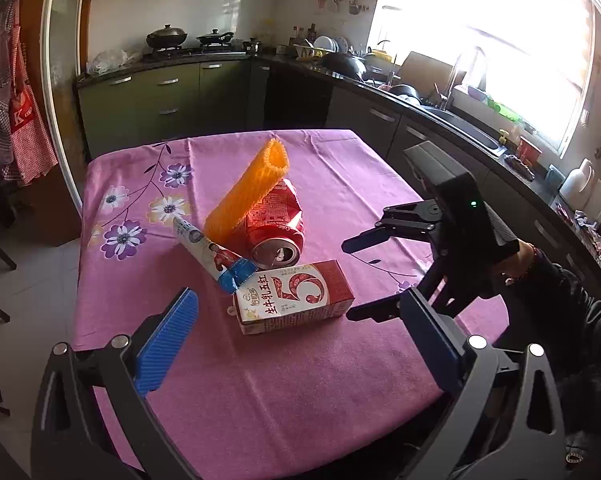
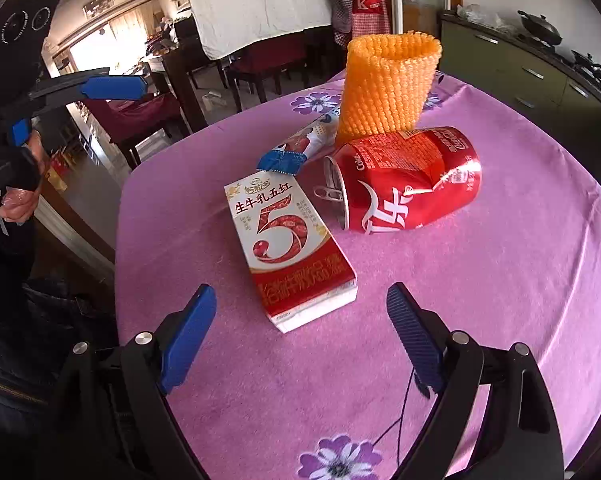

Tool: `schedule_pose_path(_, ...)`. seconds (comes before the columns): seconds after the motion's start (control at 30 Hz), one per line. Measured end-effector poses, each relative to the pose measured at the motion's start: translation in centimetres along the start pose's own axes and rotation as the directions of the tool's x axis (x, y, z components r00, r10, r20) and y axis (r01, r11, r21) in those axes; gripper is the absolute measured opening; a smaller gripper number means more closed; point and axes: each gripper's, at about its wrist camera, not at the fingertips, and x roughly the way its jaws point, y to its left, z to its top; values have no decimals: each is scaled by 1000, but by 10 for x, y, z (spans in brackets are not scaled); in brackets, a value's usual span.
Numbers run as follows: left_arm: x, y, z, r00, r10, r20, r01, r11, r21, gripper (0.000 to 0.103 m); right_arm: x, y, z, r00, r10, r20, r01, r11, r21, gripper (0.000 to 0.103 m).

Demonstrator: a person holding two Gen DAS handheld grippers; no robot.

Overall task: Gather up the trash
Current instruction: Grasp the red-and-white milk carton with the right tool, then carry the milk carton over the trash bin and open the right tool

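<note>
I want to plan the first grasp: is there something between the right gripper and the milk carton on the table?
Nothing visible. The right gripper is open, and the milk carton lies directly ahead of its fingers on bare pink tablecloth. The dented can, wrapper and orange foam net lie beyond the carton.

Materials and finishes. The counter (image 2: 500, 300) is wearing a matt, napped pink cloth. The dented cola can (image 2: 408, 180) is showing glossy thin metal. The milk carton (image 2: 292, 248) is presenting smooth, faintly shiny printed card. The orange foam net sleeve (image 2: 388, 84) is looking soft and knobbly. The wrapper tube (image 1: 212, 252) is gleaming like plastic film. The left tongs (image 1: 300, 340) are carrying ribbed blue pads (image 1: 168, 340).
</note>
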Motion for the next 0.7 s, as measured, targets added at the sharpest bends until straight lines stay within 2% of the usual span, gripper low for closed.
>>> schedule_pose_path(0.13,2,3,-2,1000,3,-3,-3,1000,-2,96,22,-6,14,999,34,-40,-36,999,-39,84)
schedule_pose_path(0.23,4,3,-3,1000,6,-13,-6,1000,7,96,32,-6,17,996,36,-78,-41,997,-59,71)
schedule_pose_path(0.37,7,5,-3,1000,7,-21,-7,1000,10,96,44,-5,19,994,38,-106,-45,996,-70,60)
schedule_pose_path(0.7,13,2,-3,999,6,-43,-5,1000,18,96,24,8,-4,995,50,-81,-55,997,-53,54)
